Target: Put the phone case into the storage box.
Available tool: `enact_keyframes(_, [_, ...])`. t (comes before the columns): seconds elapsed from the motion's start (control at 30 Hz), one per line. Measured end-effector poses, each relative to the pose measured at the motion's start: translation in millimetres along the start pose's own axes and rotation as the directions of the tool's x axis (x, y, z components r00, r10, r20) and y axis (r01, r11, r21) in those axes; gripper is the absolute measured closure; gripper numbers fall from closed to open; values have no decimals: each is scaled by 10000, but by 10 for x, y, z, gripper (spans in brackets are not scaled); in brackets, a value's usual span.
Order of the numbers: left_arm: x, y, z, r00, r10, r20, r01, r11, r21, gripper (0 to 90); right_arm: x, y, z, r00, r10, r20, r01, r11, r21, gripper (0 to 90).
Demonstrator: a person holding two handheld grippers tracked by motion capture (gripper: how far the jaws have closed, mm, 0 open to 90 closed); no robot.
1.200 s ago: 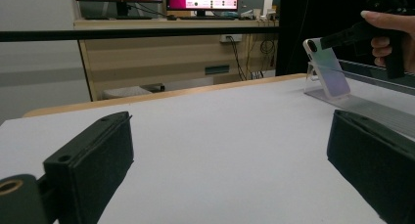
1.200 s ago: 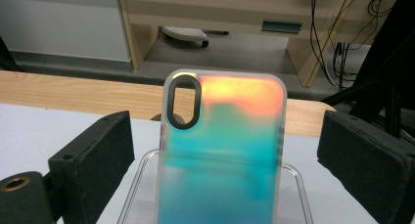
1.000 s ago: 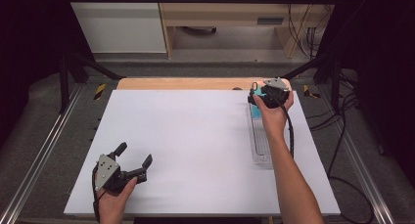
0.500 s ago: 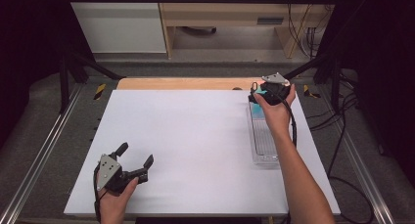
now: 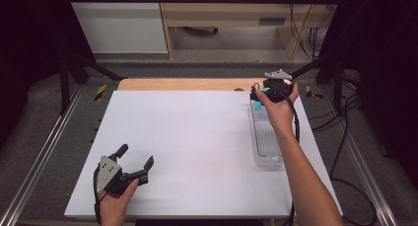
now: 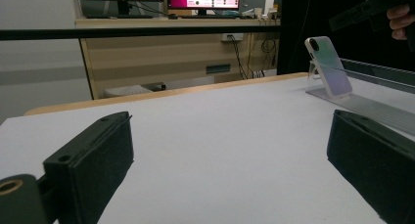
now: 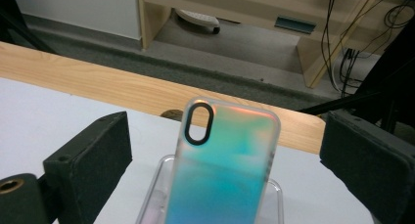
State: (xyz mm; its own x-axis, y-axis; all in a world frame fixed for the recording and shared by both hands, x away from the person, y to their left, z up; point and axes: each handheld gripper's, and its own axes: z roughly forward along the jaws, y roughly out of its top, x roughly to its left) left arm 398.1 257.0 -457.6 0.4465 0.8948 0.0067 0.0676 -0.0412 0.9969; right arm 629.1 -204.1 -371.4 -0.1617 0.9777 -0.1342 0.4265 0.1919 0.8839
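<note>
High view: the right gripper (image 5: 262, 91) is held at the far right of the white table (image 5: 197, 137), directly over the far end of a clear plastic stand (image 5: 266, 142) that runs lengthwise along the table's right edge. A patch of turquoise — the phone case (image 5: 261, 107) — shows just below the hand. The left gripper (image 5: 134, 158) rests near the front left corner of the table, well apart from the stand.

Right gripper view: the phone case (image 7: 222, 170) leans upright in the clear stand (image 7: 159, 185), its back iridescent turquoise to orange, with an oval camera cutout at the upper left. The two black jaws stand wide apart, one on either side of the case, neither touching it — released, nothing grasped.

Left gripper view: both jaws are spread wide over bare table surface, nothing between them. The phone case (image 6: 329, 67) stands tilted on its stand (image 6: 372, 109) at far right, with the right gripper (image 6: 364, 11) above it.
</note>
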Motion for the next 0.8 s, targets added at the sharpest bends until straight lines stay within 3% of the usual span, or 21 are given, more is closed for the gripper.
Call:
enact_keyframes(0.27, [4, 8, -7, 10000, 28, -34, -28, 10000, -29, 30, 12, 57, -84, 9972, 557, -489, -566, 9982, -176, 51])
enact_keyframes(0.8, [-2, 5, -11, 9999, 99, -21, -99, 9999, 24, 30, 58, 138, -326, 9921, 708, -1032, -774, 9951, -617, 49])
